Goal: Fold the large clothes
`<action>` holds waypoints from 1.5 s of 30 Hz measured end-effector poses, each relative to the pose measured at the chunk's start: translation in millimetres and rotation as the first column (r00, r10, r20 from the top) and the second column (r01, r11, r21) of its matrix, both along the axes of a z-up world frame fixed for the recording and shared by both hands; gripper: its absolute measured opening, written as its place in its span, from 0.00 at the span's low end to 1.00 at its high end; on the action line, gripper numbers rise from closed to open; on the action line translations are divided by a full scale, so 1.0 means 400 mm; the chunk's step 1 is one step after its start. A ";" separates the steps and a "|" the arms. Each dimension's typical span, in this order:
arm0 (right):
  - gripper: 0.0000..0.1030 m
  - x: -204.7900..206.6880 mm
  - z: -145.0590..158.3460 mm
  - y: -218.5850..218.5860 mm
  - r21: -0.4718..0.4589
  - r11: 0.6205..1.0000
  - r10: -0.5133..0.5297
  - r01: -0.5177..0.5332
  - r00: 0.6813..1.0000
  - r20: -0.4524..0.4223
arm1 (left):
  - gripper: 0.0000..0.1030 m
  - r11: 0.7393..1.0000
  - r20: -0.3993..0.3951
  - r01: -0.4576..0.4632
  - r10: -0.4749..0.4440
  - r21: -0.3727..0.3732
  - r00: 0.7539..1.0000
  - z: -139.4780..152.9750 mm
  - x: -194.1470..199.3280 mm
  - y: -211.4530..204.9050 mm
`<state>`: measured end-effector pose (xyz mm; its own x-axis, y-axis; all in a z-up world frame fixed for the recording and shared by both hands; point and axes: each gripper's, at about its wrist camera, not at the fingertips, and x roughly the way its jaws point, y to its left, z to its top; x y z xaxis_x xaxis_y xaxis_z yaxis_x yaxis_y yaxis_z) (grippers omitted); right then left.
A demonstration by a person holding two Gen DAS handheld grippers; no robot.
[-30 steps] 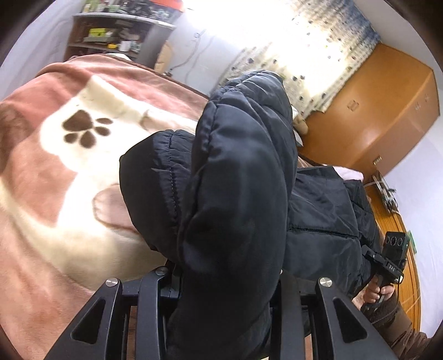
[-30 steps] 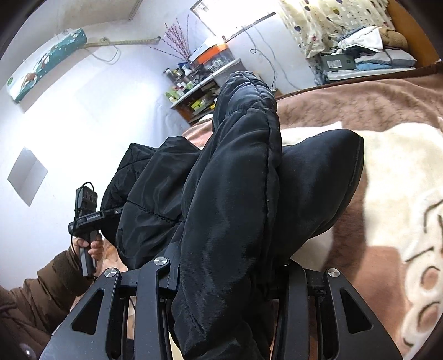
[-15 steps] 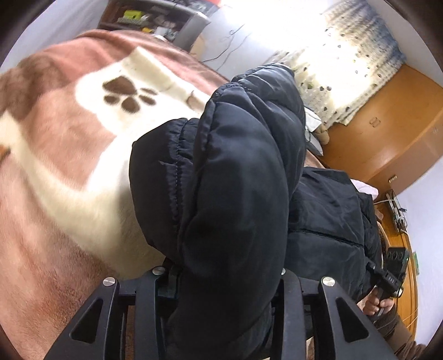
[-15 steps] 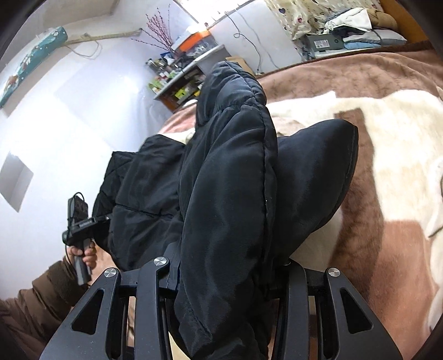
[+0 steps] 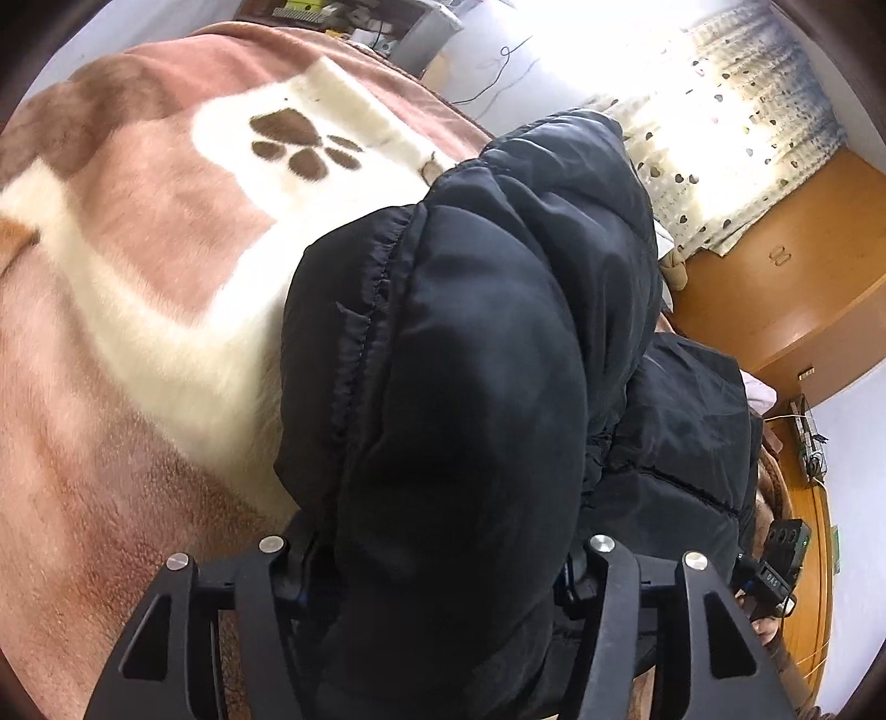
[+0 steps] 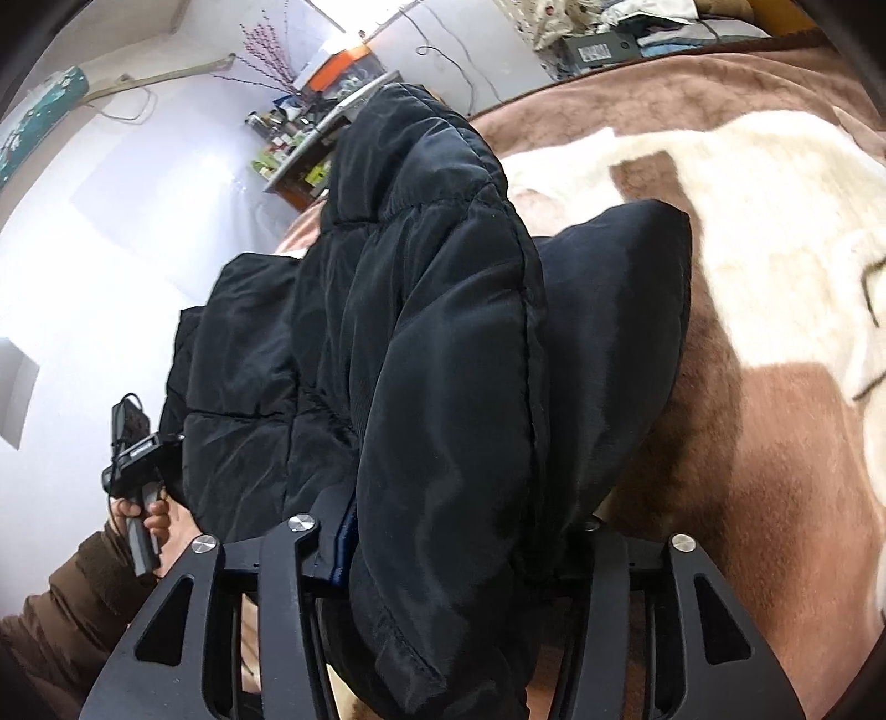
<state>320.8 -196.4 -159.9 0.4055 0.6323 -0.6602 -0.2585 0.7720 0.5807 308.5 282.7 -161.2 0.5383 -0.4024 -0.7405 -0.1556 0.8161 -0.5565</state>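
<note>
A black puffer jacket (image 5: pixel 498 332) hangs bunched between my two grippers above a bed. My left gripper (image 5: pixel 437 559) is shut on a thick fold of the jacket, which hides the fingertips. My right gripper (image 6: pixel 443 531) is shut on another thick fold of the same jacket (image 6: pixel 432 332), fingertips hidden too. The jacket's body stretches between the two grips. In the right wrist view the left gripper's handle (image 6: pixel 133 471) shows at lower left in a hand. In the left wrist view the right gripper's handle (image 5: pixel 775 570) shows at lower right.
A pink, brown and white paw-print blanket (image 5: pixel 138 249) covers the bed below. A wooden wardrobe (image 5: pixel 775 277) and a spotted curtain (image 5: pixel 736 111) stand beyond. Cluttered shelves (image 6: pixel 310 149) stand by the white wall. Folded clothes and a box (image 6: pixel 626 33) lie past the bed.
Both grippers have tilted down and moved toward the bed with the jacket held; more blanket fills both views. The grips have not changed.
</note>
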 end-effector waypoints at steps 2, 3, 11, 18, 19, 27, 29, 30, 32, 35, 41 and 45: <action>0.54 -0.001 0.003 0.005 -0.020 1.000 -0.005 0.005 1.000 0.006 | 0.62 1.000 -0.007 -0.002 0.002 0.023 1.000 0.003 -0.001 -0.003; 0.55 0.000 0.004 0.006 -0.025 1.000 -0.007 0.007 1.000 0.002 | 0.63 1.000 -0.013 -0.005 0.005 0.027 1.000 0.004 -0.001 -0.002; 0.72 0.002 -0.011 -0.002 -0.044 0.998 -0.044 0.041 0.998 -0.050 | 0.71 0.998 -0.042 -0.041 0.043 0.042 0.998 0.018 -0.008 0.009; 0.76 -0.005 -0.001 -0.011 -0.067 0.994 -0.087 0.082 0.994 -0.066 | 0.77 0.992 -0.006 -0.122 0.122 0.031 0.993 0.064 -0.039 0.056; 0.76 -0.007 0.001 -0.014 -0.064 0.994 -0.090 0.086 0.994 -0.067 | 0.77 0.991 0.001 -0.129 0.129 0.034 0.992 0.073 -0.042 0.059; 0.77 -0.039 0.050 -0.037 -0.085 0.987 -0.140 0.134 0.988 -0.069 | 0.78 0.988 0.052 -0.145 0.143 0.052 0.988 0.160 -0.104 0.071; 0.77 -0.045 0.062 -0.045 -0.085 0.985 -0.156 0.150 0.985 -0.067 | 0.78 0.990 0.059 -0.125 0.122 0.063 0.991 0.182 -0.122 0.060; 0.77 -0.049 0.070 -0.053 -0.094 0.981 -0.178 0.172 0.982 -0.060 | 0.78 0.992 0.072 -0.111 0.106 0.061 0.992 0.193 -0.130 0.051; 0.77 -0.059 0.084 -0.073 -0.088 0.974 -0.215 0.210 0.975 -0.050 | 0.78 0.994 0.095 -0.084 0.077 0.072 0.992 0.224 -0.151 0.030; 0.77 -0.080 0.111 -0.091 -0.142 0.952 -0.279 0.273 0.960 -0.024 | 0.80 0.994 0.111 -0.060 0.050 0.089 0.993 0.255 -0.179 -0.004; 0.77 -0.188 0.209 -0.036 -0.256 0.909 -0.304 0.330 0.943 0.135 | 0.80 0.986 0.093 -0.028 0.013 0.163 0.996 0.281 -0.233 -0.100; 0.77 -0.270 0.243 0.050 -0.303 0.896 -0.275 0.325 0.941 0.197 | 0.81 0.966 0.065 0.004 -0.022 0.257 0.998 0.270 -0.273 -0.189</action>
